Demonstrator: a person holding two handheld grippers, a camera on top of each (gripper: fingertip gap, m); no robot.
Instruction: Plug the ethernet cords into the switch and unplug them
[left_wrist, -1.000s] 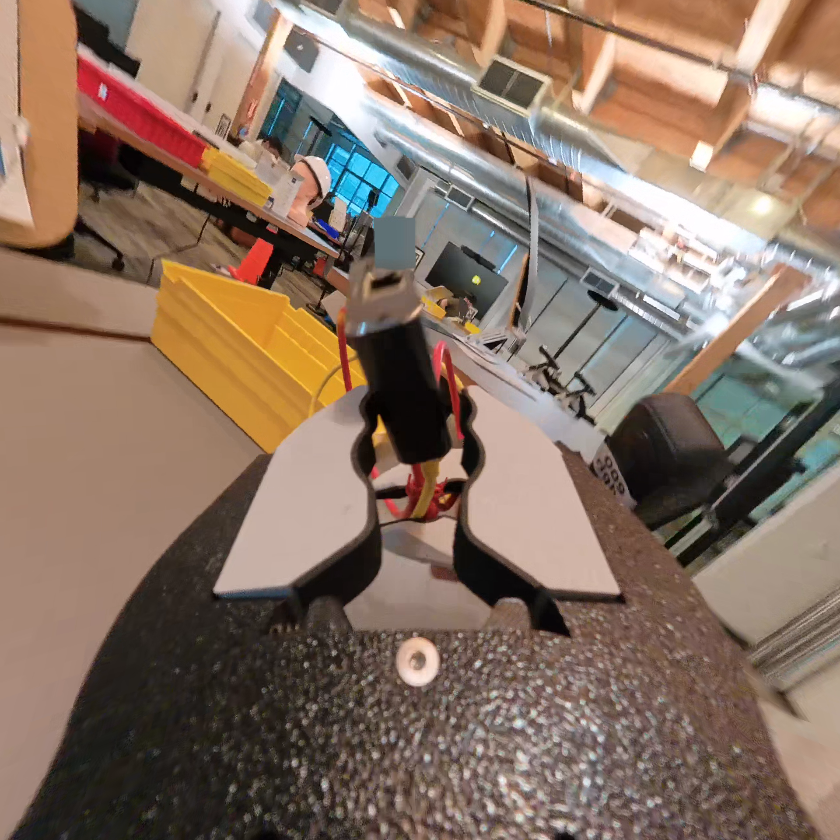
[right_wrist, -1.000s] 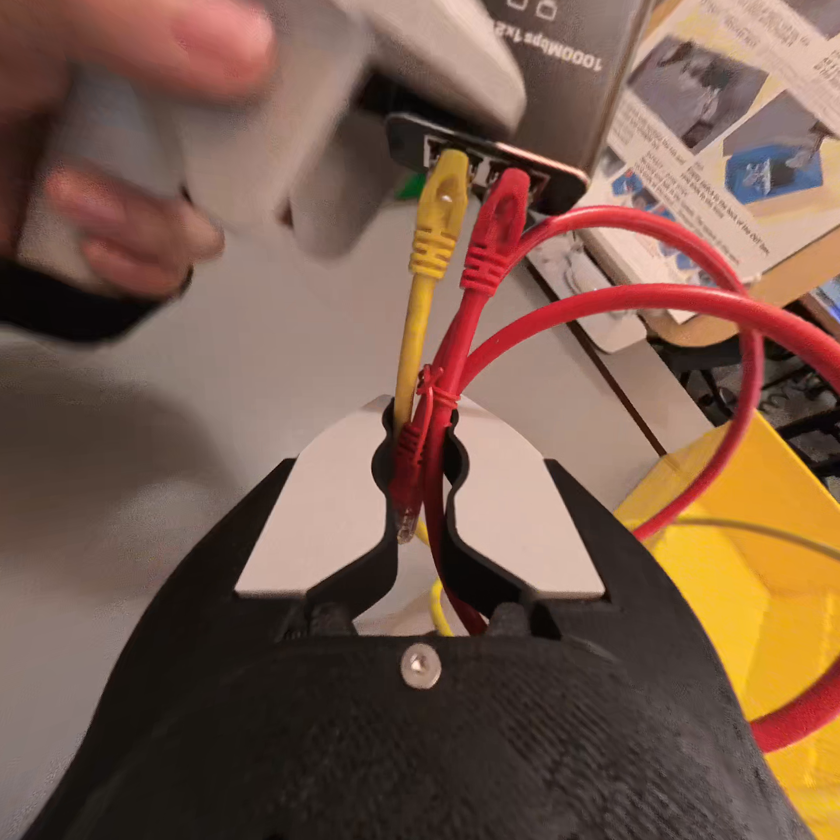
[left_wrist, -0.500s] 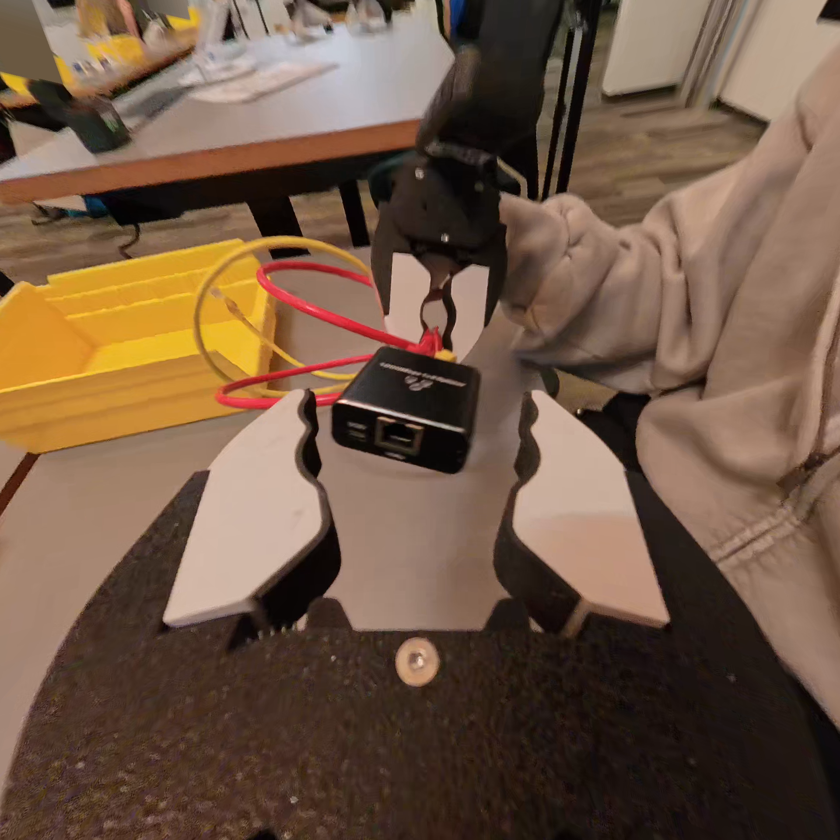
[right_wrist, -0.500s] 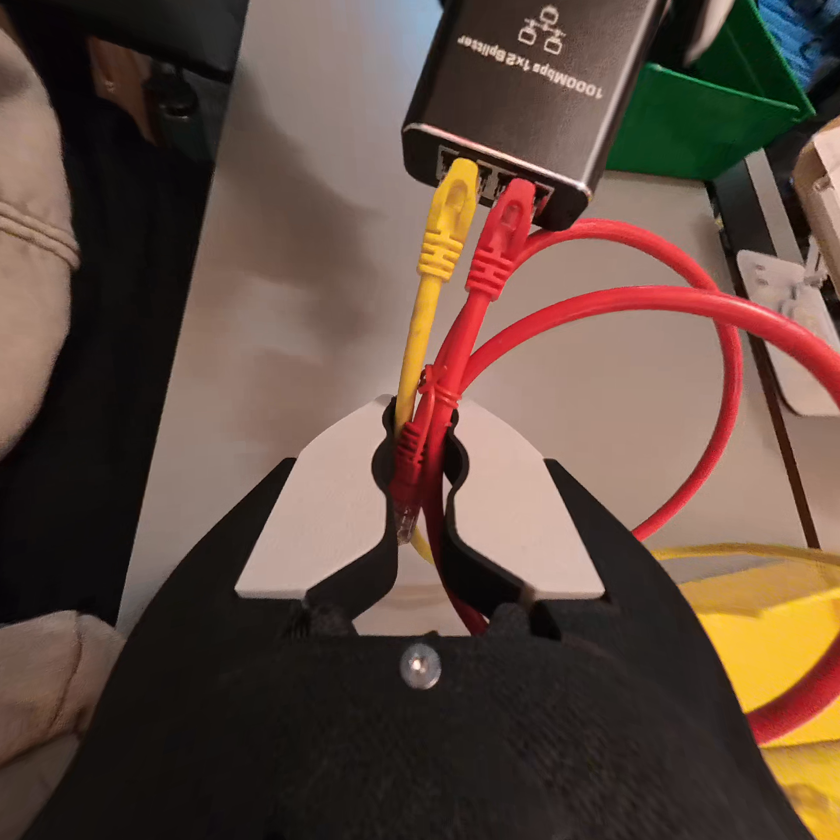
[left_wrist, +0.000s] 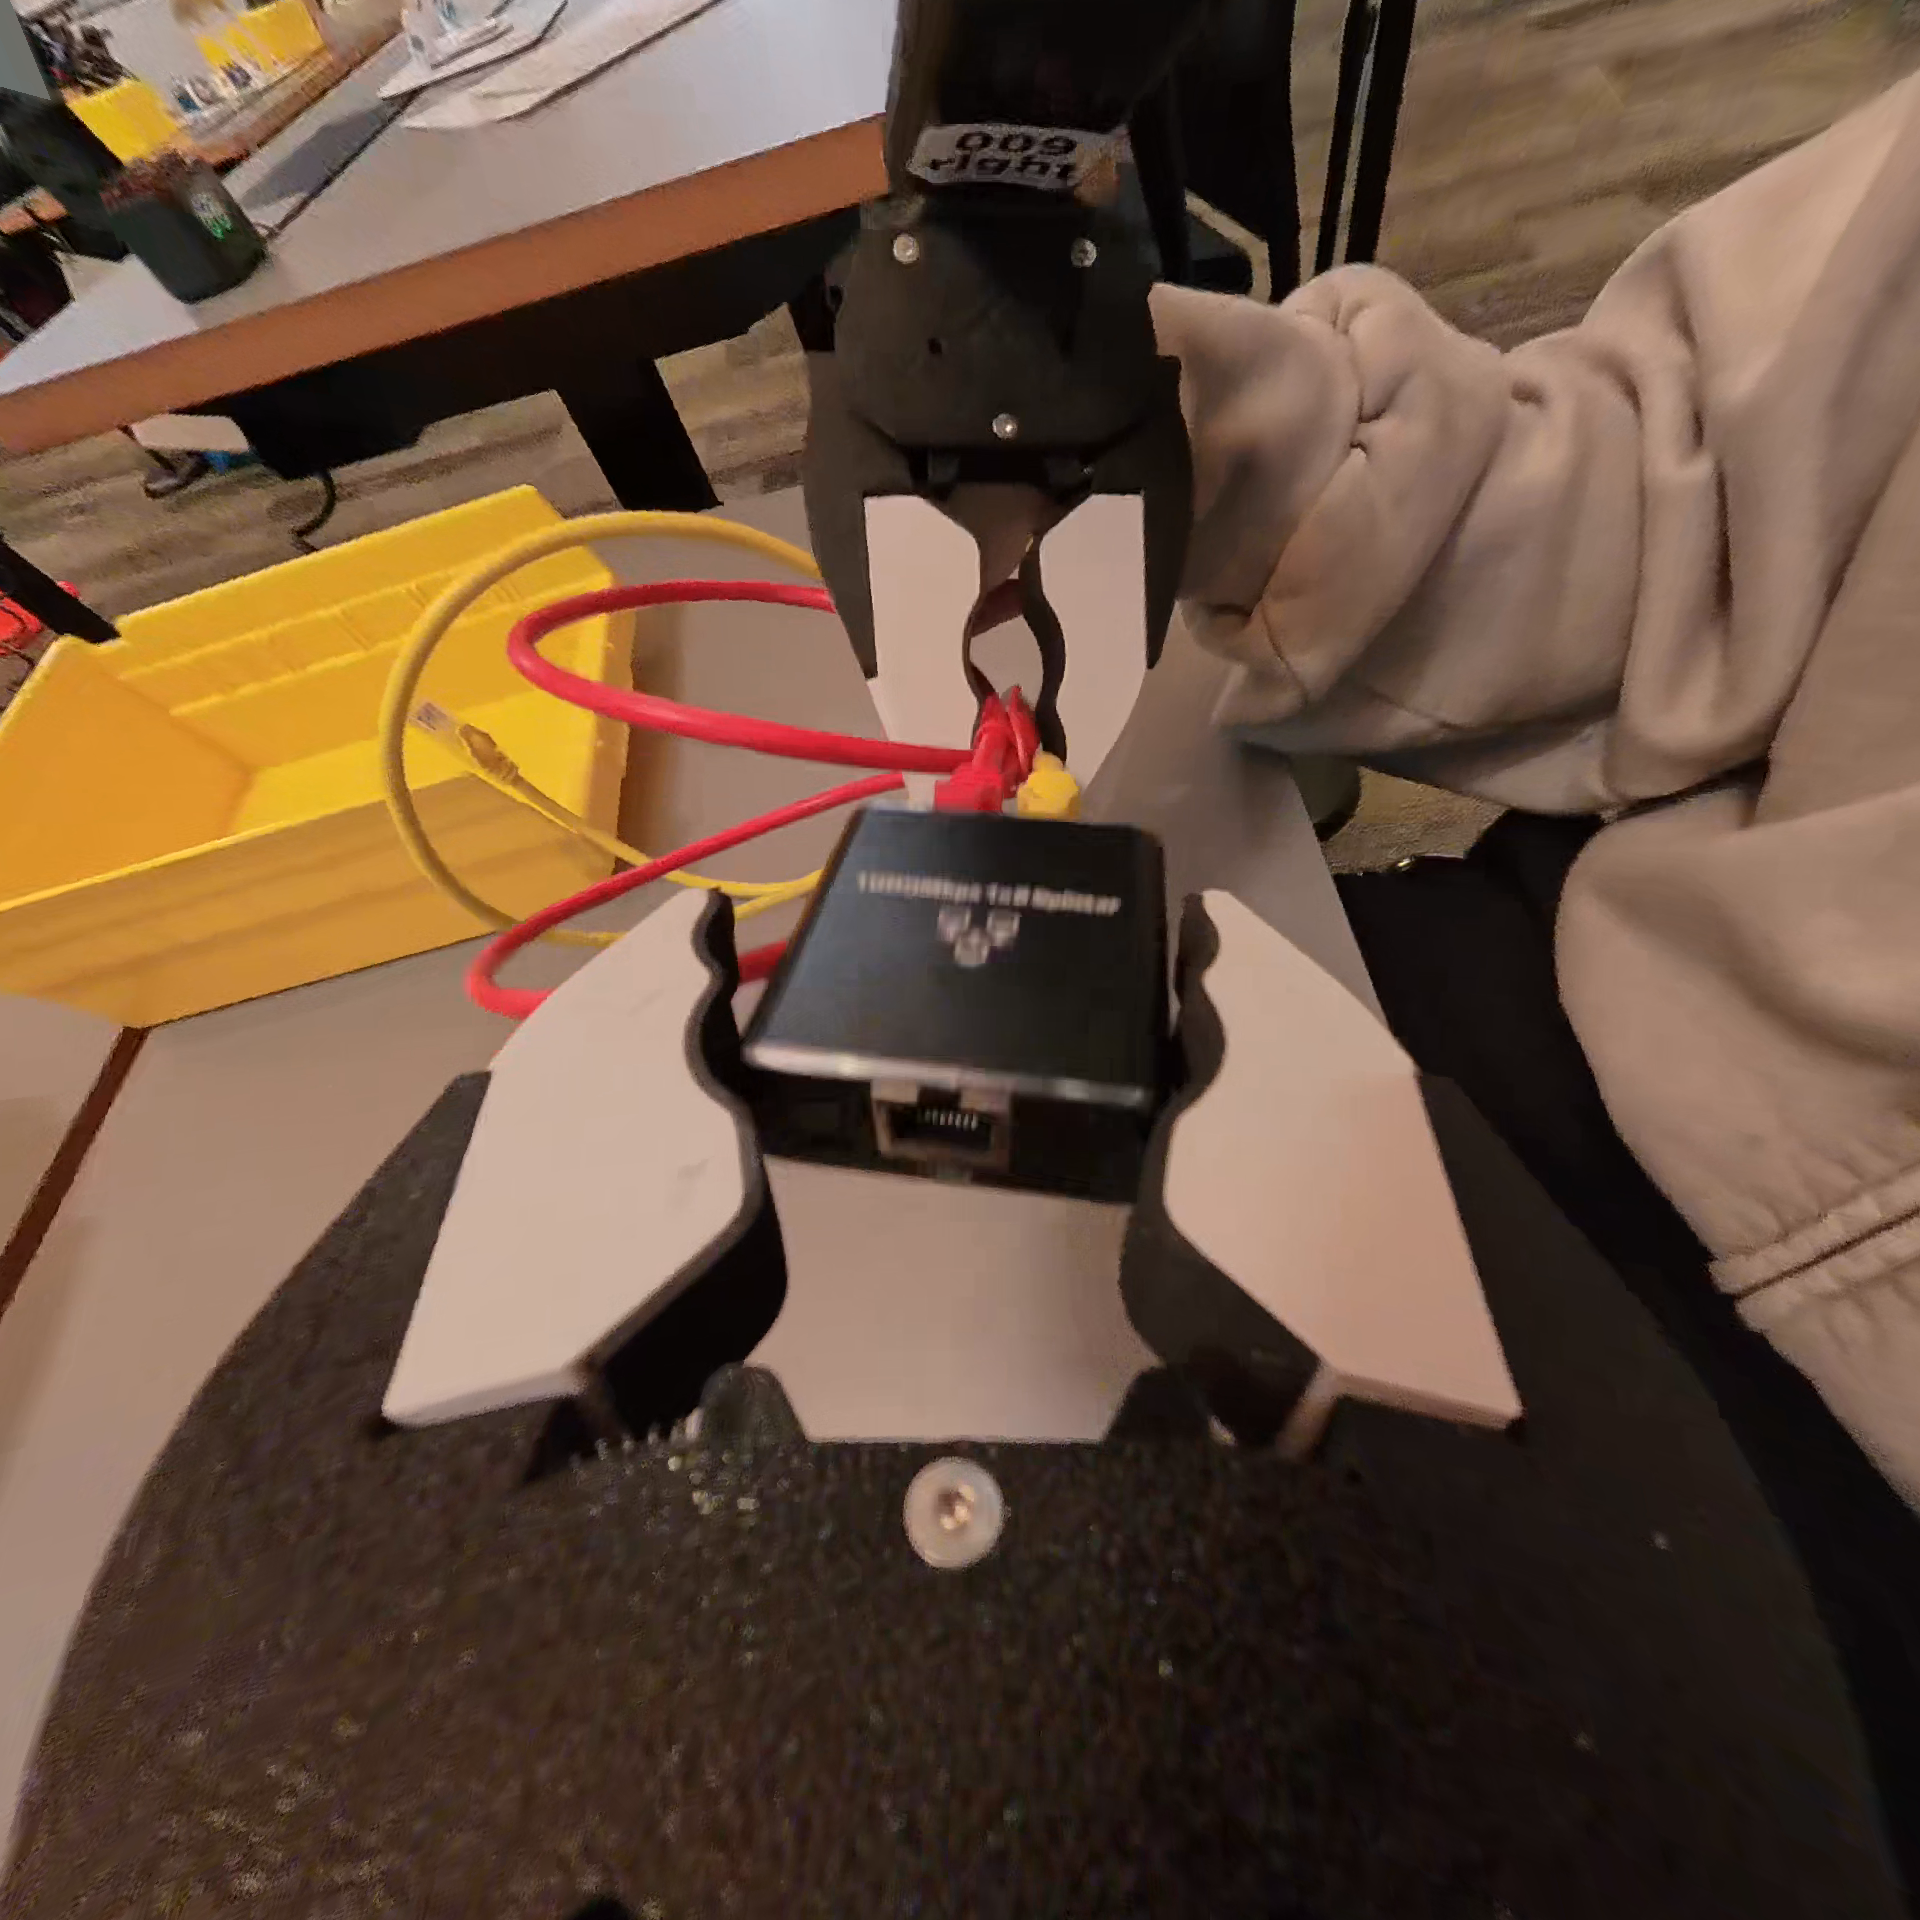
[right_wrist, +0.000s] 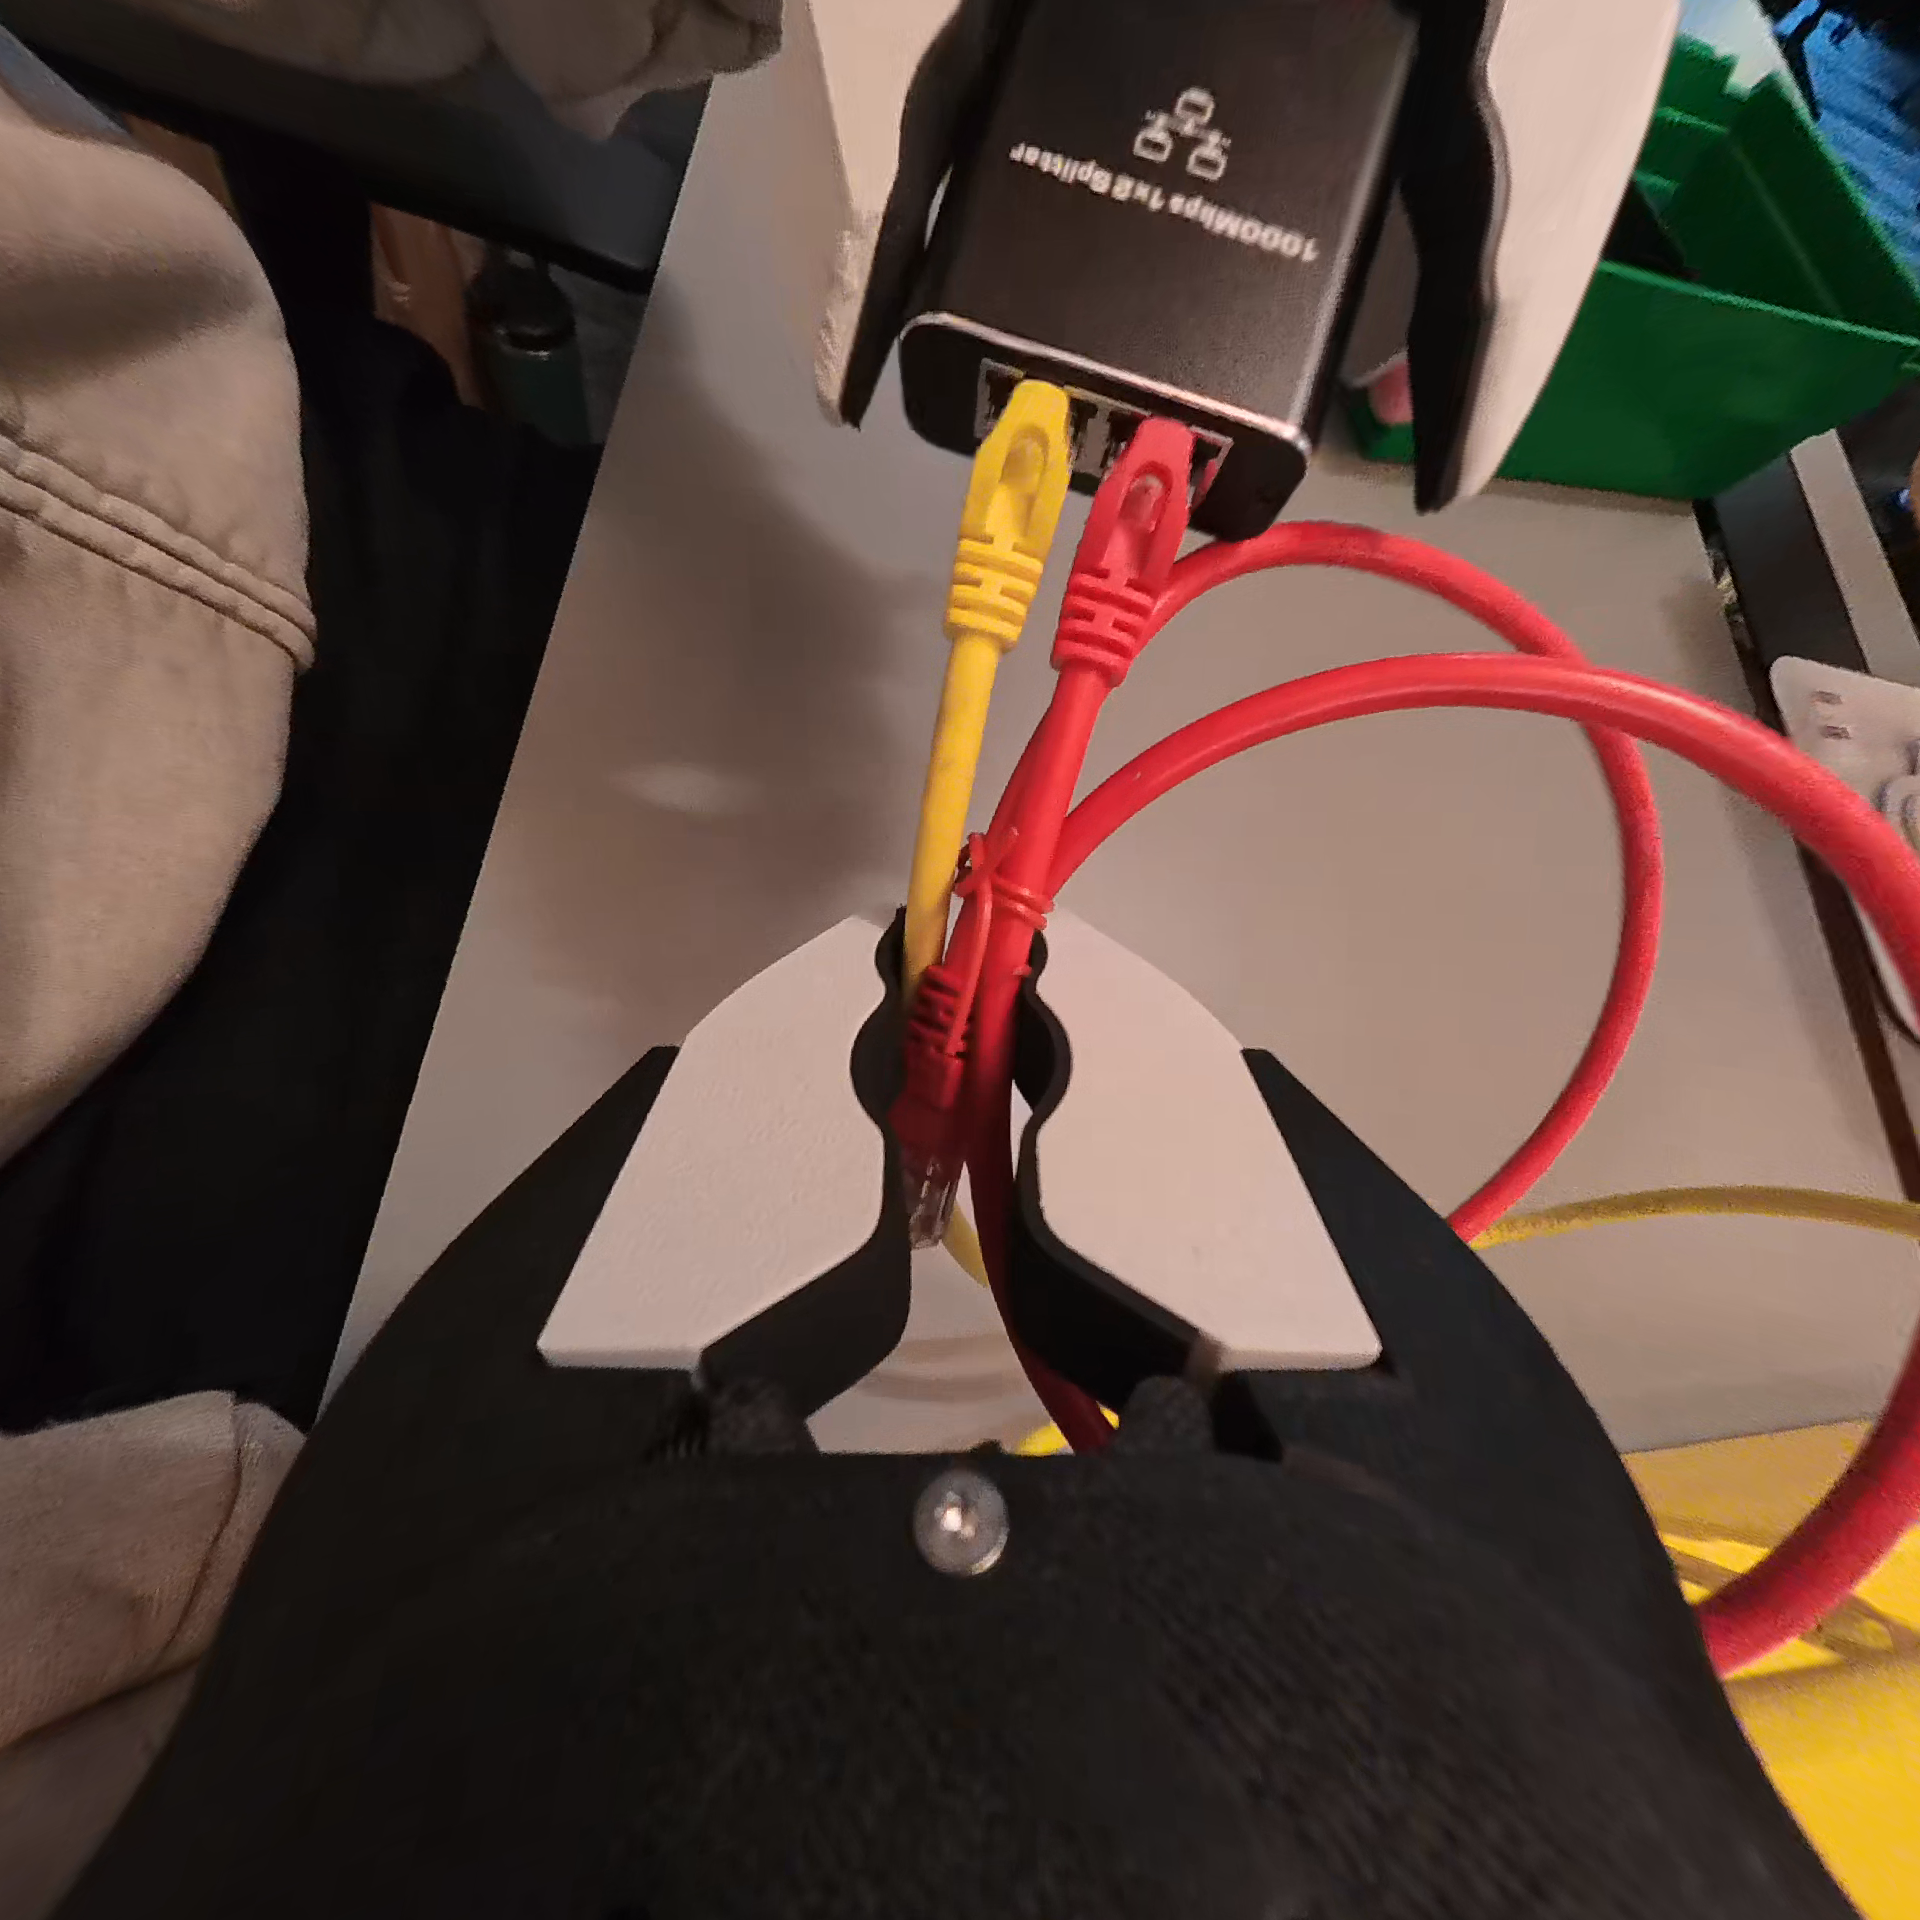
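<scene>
While the left hand-held gripper has its two fingers set against the sides of the black switch, it holds this box just above the grey table. Its long axis runs along the fingers, from the left hand-held gripper toward the right one. One free port faces the left wrist camera, and the far end with two ports faces the right hand-held gripper. White writing and a small network symbol are printed on its top; I do not copy the words.

A yellow cord and a red cord are both plugged into the far end, side by side. The right hand-held gripper is closed narrowly on these two cords together, near the plugs, and a thin red tie binds the red cord just in front of its fingertips. The red cord makes wide loops over the table toward a yellow bin. A white sticker with writing sits on the right hand-held gripper in the left wrist view. A beige sleeve is beside it.
</scene>
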